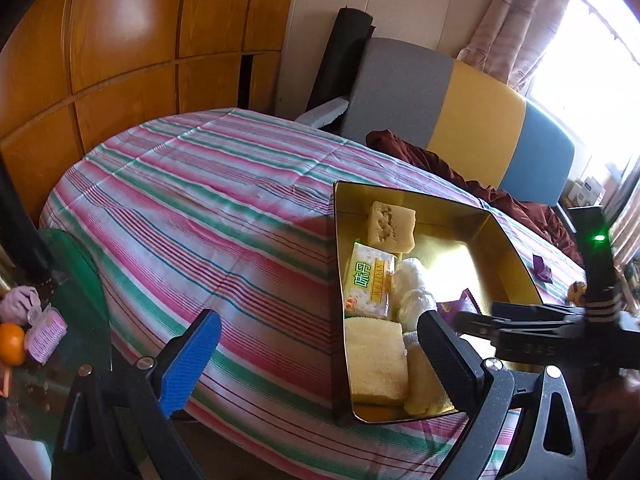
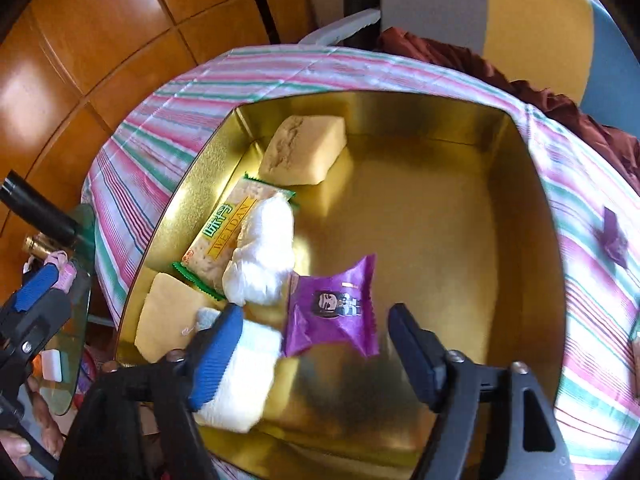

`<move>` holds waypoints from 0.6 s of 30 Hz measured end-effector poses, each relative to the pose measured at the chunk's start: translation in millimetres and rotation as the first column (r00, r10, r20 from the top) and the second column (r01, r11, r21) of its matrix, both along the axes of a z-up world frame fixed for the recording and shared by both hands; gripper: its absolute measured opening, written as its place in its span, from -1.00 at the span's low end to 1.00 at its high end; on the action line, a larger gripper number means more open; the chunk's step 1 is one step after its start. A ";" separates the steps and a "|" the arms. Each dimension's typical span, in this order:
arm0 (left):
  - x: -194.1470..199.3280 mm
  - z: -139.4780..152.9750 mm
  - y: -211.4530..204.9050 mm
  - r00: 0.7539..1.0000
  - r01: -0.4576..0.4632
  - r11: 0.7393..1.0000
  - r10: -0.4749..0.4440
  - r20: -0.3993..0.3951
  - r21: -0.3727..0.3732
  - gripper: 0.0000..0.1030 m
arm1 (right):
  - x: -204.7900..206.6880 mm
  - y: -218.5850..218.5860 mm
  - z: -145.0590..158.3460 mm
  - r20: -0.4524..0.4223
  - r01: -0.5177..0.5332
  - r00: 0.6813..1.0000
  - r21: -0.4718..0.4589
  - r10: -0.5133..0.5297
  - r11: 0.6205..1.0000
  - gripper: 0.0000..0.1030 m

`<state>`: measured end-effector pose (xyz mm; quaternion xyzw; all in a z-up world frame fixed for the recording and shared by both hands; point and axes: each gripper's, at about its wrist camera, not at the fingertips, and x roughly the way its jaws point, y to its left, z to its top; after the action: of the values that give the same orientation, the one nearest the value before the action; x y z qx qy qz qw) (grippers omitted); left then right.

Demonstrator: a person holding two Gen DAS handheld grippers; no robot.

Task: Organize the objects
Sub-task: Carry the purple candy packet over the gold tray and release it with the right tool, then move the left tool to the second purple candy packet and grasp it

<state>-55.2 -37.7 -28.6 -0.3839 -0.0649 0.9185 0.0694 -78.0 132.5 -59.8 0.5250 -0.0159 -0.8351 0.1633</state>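
A gold tin box point(image 2: 460, 208) point(image 1: 508, 248) sits on the striped tablecloth. Inside lie a pale cake block point(image 2: 304, 154) point(image 1: 392, 226), a Weidan cracker pack point(image 2: 228, 236) point(image 1: 370, 284), a white wrapped lump point(image 2: 264, 252) point(image 1: 412, 284), a yellow cake slice point(image 2: 168, 320) point(image 1: 376, 364), a white wrapped piece point(image 2: 244, 384) and a purple snack packet point(image 2: 332, 308) point(image 1: 460, 304). My right gripper point(image 2: 316, 348) hangs open just over the purple packet, which lies loose between the fingers. My left gripper point(image 1: 320, 360) is open and empty over the cloth, left of the box.
A purple wrapper point(image 2: 614, 236) point(image 1: 542, 268) lies on the cloth right of the box. A glass side table point(image 1: 72, 280) at left holds an orange point(image 1: 12, 342) and a pink pack point(image 1: 46, 334). A sofa point(image 1: 476, 120) and maroon cloth point(image 1: 440, 164) lie behind.
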 end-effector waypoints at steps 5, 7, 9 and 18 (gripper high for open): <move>4.2 3.3 10.9 1.000 0.020 1.000 -0.020 -0.010 -0.023 0.96 | 20.4 13.0 18.2 -0.067 0.025 0.997 -0.002 -0.025 1.000 0.53; 4.8 4.1 16.5 1.000 0.031 0.999 -0.031 -0.006 -0.030 0.96 | 26.4 15.8 23.8 -0.091 0.028 0.995 0.004 -0.028 1.000 0.56; 6.4 5.8 21.0 0.999 0.039 0.999 -0.039 -0.007 -0.032 0.96 | 32.7 19.1 27.9 -0.116 0.031 0.993 0.018 -0.029 0.999 0.58; 17.4 16.9 54.5 0.992 0.108 0.989 -0.114 -0.048 -0.102 0.96 | 56.7 61.1 44.3 -0.176 0.103 0.980 0.024 -0.098 0.994 0.59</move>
<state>-37.9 16.8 -11.7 -0.3652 0.0042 0.9252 0.1030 -21.2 193.6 -15.5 0.4510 -0.0143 -0.8852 0.1130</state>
